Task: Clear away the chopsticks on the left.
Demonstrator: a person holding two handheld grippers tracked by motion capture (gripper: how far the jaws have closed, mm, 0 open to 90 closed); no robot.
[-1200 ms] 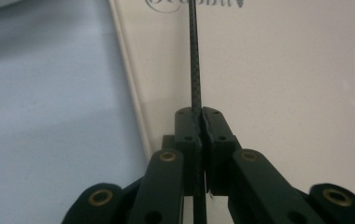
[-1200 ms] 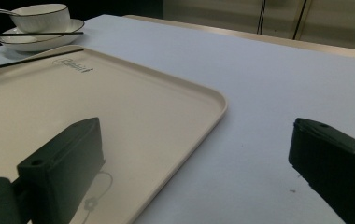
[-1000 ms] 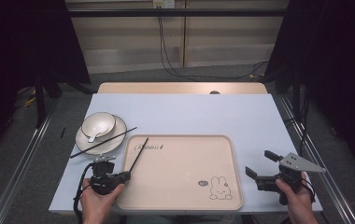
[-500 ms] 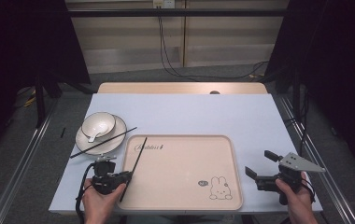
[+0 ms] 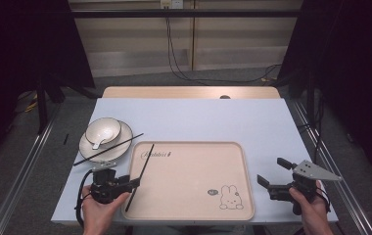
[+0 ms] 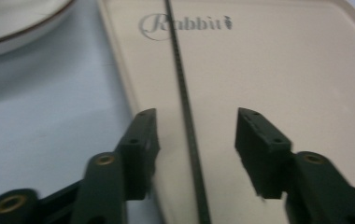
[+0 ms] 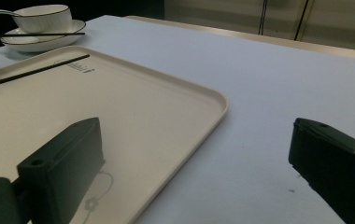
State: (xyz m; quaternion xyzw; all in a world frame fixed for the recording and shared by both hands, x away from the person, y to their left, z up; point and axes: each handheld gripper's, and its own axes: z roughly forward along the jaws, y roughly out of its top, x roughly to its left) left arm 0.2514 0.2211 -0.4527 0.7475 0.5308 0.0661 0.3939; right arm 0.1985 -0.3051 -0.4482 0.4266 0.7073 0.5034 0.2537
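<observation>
A beige tray [image 5: 194, 191] printed with a rabbit lies at the table's near middle. One black chopstick [image 5: 141, 174] lies on its left part, running toward me. My left gripper [image 5: 134, 183] sits at the tray's left edge. It is open, and the chopstick [image 6: 184, 102] passes between its jaws [image 6: 196, 128] without being touched. A second chopstick [image 5: 108, 149] rests across a white plate [image 5: 121, 146], which holds a bowl [image 5: 103, 130] with a spoon. My right gripper [image 5: 272, 172] is open and holds nothing, over bare table right of the tray [image 7: 119, 107].
The plate [image 7: 35, 44] and bowl [image 7: 42, 17] stand left of the tray's far corner. A wooden strip [image 5: 189, 92] runs along the table's far edge. Bare table [image 5: 213, 122] stretches beyond the tray and to its right.
Almost nothing has changed. The left gripper has shifted only slightly at the tray's left edge, and the right gripper has stayed where it was.
</observation>
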